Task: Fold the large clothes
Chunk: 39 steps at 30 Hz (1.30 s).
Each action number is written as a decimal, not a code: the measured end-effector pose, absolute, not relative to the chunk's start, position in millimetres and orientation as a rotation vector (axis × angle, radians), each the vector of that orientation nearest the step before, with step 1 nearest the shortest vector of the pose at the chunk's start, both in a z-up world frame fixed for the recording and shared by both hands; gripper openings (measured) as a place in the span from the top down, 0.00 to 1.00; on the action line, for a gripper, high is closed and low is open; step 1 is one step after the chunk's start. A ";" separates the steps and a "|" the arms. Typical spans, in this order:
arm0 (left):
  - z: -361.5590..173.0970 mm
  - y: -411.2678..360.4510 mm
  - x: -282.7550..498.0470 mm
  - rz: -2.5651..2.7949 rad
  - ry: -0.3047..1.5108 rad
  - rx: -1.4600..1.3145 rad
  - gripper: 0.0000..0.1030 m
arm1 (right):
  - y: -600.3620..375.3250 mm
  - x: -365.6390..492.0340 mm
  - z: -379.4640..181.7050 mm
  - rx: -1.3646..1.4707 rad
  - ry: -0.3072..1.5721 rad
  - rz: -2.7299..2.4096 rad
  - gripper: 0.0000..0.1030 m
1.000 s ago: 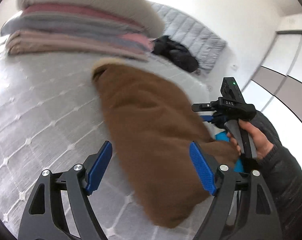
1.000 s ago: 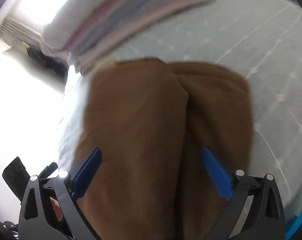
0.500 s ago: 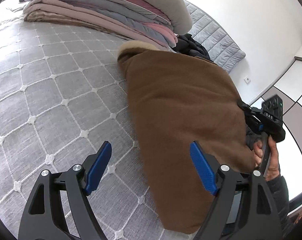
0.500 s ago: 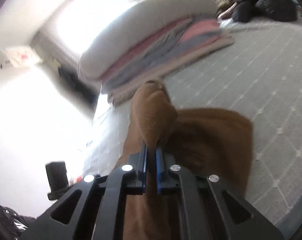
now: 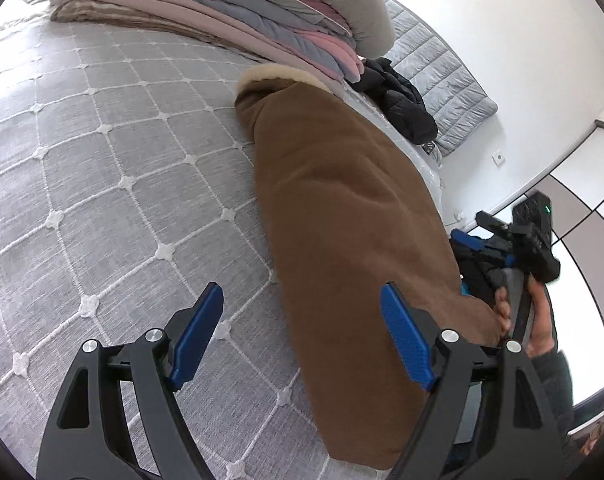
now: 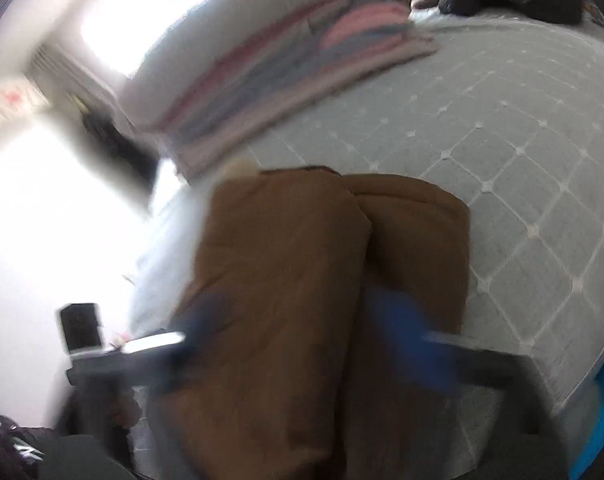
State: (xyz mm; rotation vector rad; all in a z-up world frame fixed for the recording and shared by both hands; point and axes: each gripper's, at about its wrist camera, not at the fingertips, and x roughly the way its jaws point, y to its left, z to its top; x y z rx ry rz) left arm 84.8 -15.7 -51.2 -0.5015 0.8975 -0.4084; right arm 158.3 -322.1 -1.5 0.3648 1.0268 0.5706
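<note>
A brown coat (image 5: 342, 216) with a cream fleece collar (image 5: 277, 74) lies folded lengthwise on the grey quilted bed (image 5: 101, 160). In the right wrist view the coat (image 6: 302, 280) shows two long folded halves side by side. My left gripper (image 5: 302, 332) is open and empty, held above the coat's near left edge. My right gripper (image 6: 302, 332) is blurred by motion; its blue fingers stand apart over the coat's near end. It also shows in the left wrist view (image 5: 502, 248), at the coat's right edge, held by a hand.
A stack of folded blankets topped by a pillow (image 5: 229, 12) lies at the head of the bed. A black jacket (image 5: 402, 100) lies behind it by a grey quilted pad (image 5: 442, 80). The bed's edge runs along the coat's right side.
My right gripper was shut on a raised fold of the coat half a second ago; now its fingers are apart and the coat lies flat. My left gripper stayed open.
</note>
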 end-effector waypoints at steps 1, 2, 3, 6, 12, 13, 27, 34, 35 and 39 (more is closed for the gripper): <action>-50.5 -14.7 84.7 -0.410 0.896 -0.506 0.25 | -315.4 165.8 -5.6 0.341 1.060 0.579 0.05; -49.2 -13.7 84.3 -0.410 0.893 -0.508 0.25 | -311.1 172.5 -10.6 0.332 1.088 0.583 0.05; -48.6 -13.0 84.3 -0.411 0.892 -0.509 0.25 | -308.9 172.6 -14.3 0.314 1.119 0.548 0.05; -48.3 -11.4 84.7 -0.419 0.897 -0.522 0.25 | -302.6 175.2 -15.1 0.291 1.149 0.538 0.10; -49.8 -12.7 84.9 -0.421 0.907 -0.524 0.25 | -296.1 161.8 -8.3 0.342 1.130 0.634 0.89; -50.3 -12.6 85.4 -0.418 0.908 -0.523 0.25 | -297.5 158.0 -4.3 0.334 1.108 0.618 0.89; -56.6 -15.6 88.7 -0.441 0.937 -0.522 0.25 | -380.0 121.4 -79.2 0.693 1.053 0.537 0.90; -76.3 -18.6 97.0 -0.528 1.029 -0.640 0.18 | -380.7 87.8 -3.3 0.521 0.970 0.490 0.26; -82.4 -17.9 99.1 -0.541 1.050 -0.676 0.18 | -383.4 80.0 1.6 0.510 0.969 0.483 0.26; -102.6 -15.0 105.8 -0.556 1.095 -0.772 0.17 | -398.1 70.1 -10.4 0.593 1.050 0.475 0.26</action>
